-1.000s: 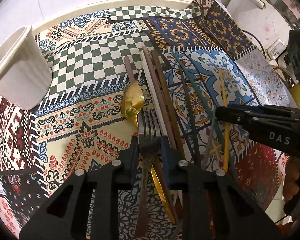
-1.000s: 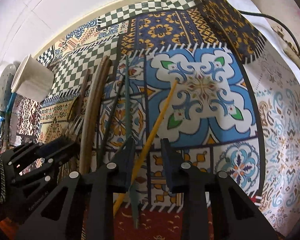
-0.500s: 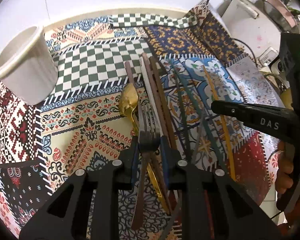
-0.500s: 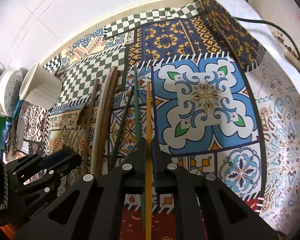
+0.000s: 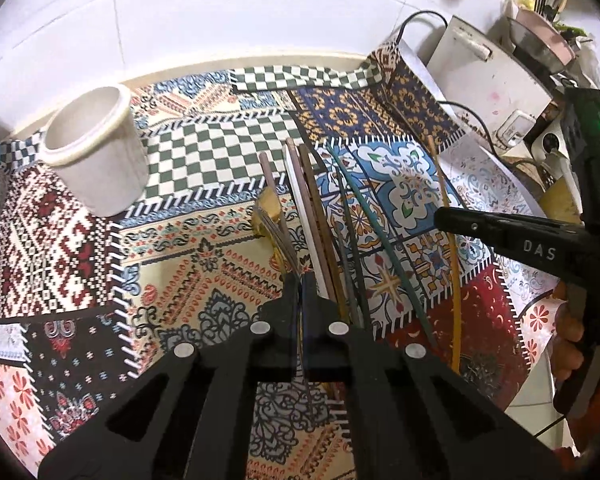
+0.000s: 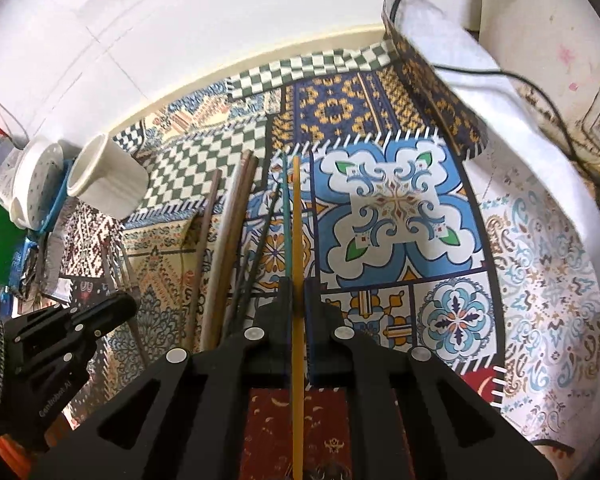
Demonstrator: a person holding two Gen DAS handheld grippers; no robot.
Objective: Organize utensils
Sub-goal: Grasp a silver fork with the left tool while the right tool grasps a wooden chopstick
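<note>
The left hand-held gripper (image 5: 300, 280) had just squeezed shut on the fork (image 5: 278, 232), pinching its handle above the patterned cloth (image 5: 204, 268). The right hand-held gripper (image 6: 298, 286) pinched the yellow chopstick (image 6: 297, 216). More sticks (image 5: 320, 220) lay side by side between them, near the white cup (image 5: 100, 160)

Patchwork tablecloth (image 5: 204, 280) (white appliance (image 5: 496, 76) behind)

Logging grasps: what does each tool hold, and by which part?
Left tool clamps the fork at its neck, just below the tines. Right tool clamps the yellow chopstick partway along its length.
</note>
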